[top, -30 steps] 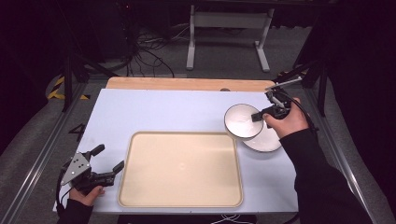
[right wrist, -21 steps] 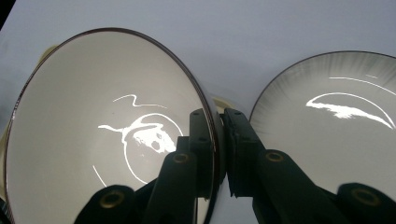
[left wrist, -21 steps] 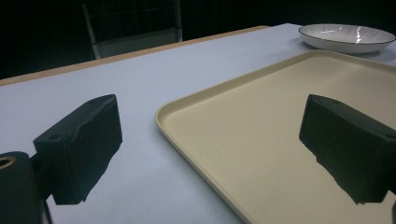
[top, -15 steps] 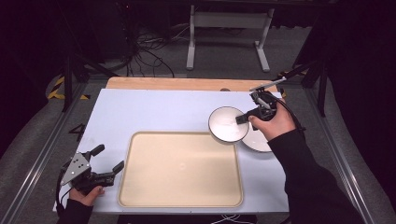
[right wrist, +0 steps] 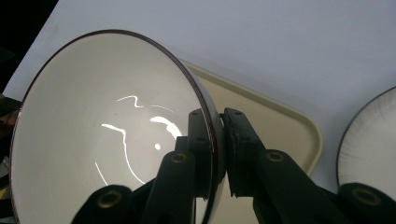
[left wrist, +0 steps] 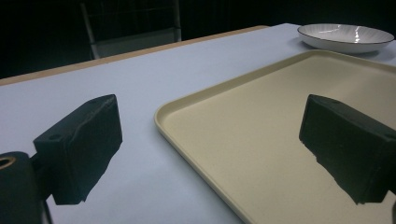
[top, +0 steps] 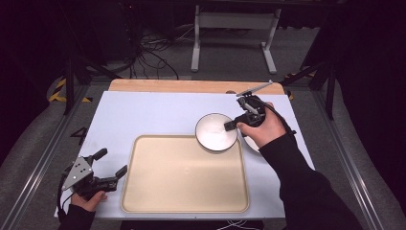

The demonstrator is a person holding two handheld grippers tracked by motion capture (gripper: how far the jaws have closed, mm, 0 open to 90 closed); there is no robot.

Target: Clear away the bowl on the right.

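Right hand-held gripper [right wrist: 219, 154] clamps bowl [top: 216, 132] rim over tray [top: 143, 191] corner | left hand-held gripper [top: 112, 167] apart

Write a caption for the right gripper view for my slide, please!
Right hand-held gripper pinches a white bowl's rim above the beige tray.

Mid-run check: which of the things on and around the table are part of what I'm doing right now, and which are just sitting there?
In play:
white bowl, rim pinched in the right gripper
beige tray, the likely drop spot
striped plate, beside the tray

Just lying about:
left gripper, open, idle
cables on the floor
metal stand behind the table
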